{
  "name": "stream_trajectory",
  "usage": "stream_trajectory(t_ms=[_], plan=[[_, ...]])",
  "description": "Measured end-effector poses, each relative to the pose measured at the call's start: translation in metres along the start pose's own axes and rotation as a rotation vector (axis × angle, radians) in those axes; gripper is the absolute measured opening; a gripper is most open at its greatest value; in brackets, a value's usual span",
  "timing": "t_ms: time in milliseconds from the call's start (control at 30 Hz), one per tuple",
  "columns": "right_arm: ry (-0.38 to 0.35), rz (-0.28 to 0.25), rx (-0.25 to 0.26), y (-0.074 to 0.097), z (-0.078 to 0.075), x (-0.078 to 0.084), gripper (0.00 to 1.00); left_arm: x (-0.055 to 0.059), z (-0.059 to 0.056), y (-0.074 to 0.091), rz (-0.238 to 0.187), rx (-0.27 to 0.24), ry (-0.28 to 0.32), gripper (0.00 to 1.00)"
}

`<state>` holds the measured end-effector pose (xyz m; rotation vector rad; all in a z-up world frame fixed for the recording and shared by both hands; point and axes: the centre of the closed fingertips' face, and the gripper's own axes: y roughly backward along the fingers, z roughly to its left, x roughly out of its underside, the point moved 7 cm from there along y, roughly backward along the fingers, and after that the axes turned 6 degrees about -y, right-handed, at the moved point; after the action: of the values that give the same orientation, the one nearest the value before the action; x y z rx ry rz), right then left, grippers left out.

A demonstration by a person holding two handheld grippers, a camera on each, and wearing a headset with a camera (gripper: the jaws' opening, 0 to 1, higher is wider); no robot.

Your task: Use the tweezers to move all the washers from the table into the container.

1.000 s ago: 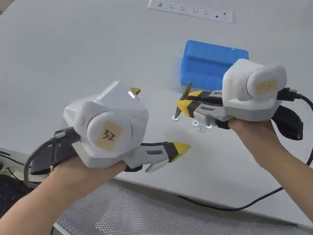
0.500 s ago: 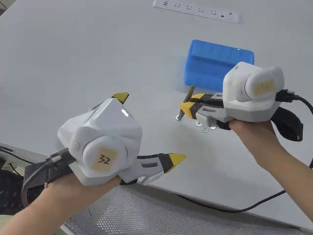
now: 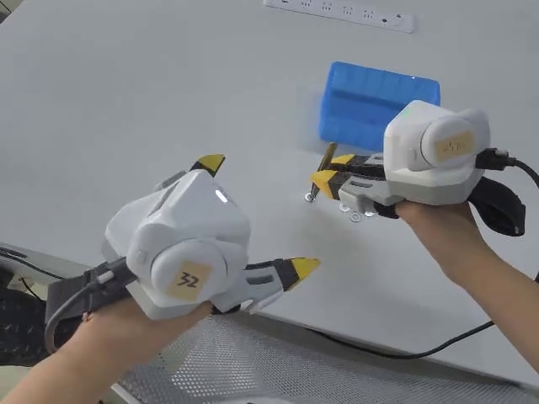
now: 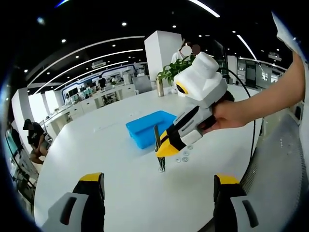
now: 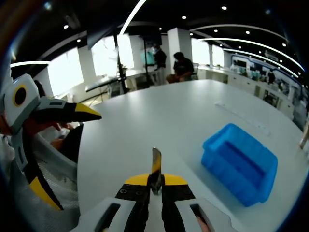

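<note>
My right gripper (image 3: 325,178) is shut on a pair of metal tweezers (image 3: 318,178), whose tips point down at the white table (image 3: 126,93). A few small washers (image 3: 355,214) lie under the gripper's body. Just behind stands the blue container (image 3: 379,97). In the right gripper view the tweezers (image 5: 155,164) stick up between the shut jaws of the right gripper (image 5: 154,180), with the container (image 5: 239,164) to the right. My left gripper (image 3: 257,215) hovers open near the table's front edge, holding nothing. From the left gripper (image 4: 158,180), the tweezers (image 4: 158,151), washers (image 4: 182,157) and container (image 4: 147,128) lie ahead.
A white power strip (image 3: 337,13) lies at the table's far edge. A black cable (image 3: 379,349) runs along the front edge below my right hand, above a grey mesh surface (image 3: 219,362). People sit at desks beyond the table (image 5: 181,67).
My left gripper has sunk a little and rolled slightly, still open. The right gripper has kept the tweezers near the washers, almost still. The head camera has shifted a bit.
</note>
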<state>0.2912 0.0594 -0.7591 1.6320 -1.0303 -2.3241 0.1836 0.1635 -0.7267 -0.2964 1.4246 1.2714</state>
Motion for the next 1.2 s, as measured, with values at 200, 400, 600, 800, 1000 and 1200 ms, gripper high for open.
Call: stream_trajectory(t_ms=[200, 400, 600, 800, 1000, 1200], plan=[[-0.002, -0.013, 0.007, 0.002, 0.001, 0.002, 0.04, 0.001, 0.001, -0.001, 0.004, 0.000, 0.001, 0.95], [0.010, -0.023, 0.027, 0.002, 0.003, 0.003, 0.03, 0.002, 0.000, -0.001, 0.012, -0.003, -0.011, 0.95], [-0.008, -0.032, 0.028, 0.008, 0.002, -0.001, 0.03, -0.001, 0.003, 0.001, -0.005, 0.000, 0.036, 0.95], [0.002, -0.080, 0.036, 0.024, 0.003, -0.023, 0.03, -0.005, 0.004, 0.003, 0.003, -0.001, 0.033, 0.96], [-0.050, -0.196, 0.045, 0.043, -0.006, -0.055, 0.03, -0.008, 0.005, 0.004, 0.013, 0.006, 0.014, 0.95], [-0.033, -0.267, 0.081, 0.054, -0.022, -0.082, 0.03, -0.011, 0.004, 0.003, 0.024, 0.030, 0.042, 0.98]])
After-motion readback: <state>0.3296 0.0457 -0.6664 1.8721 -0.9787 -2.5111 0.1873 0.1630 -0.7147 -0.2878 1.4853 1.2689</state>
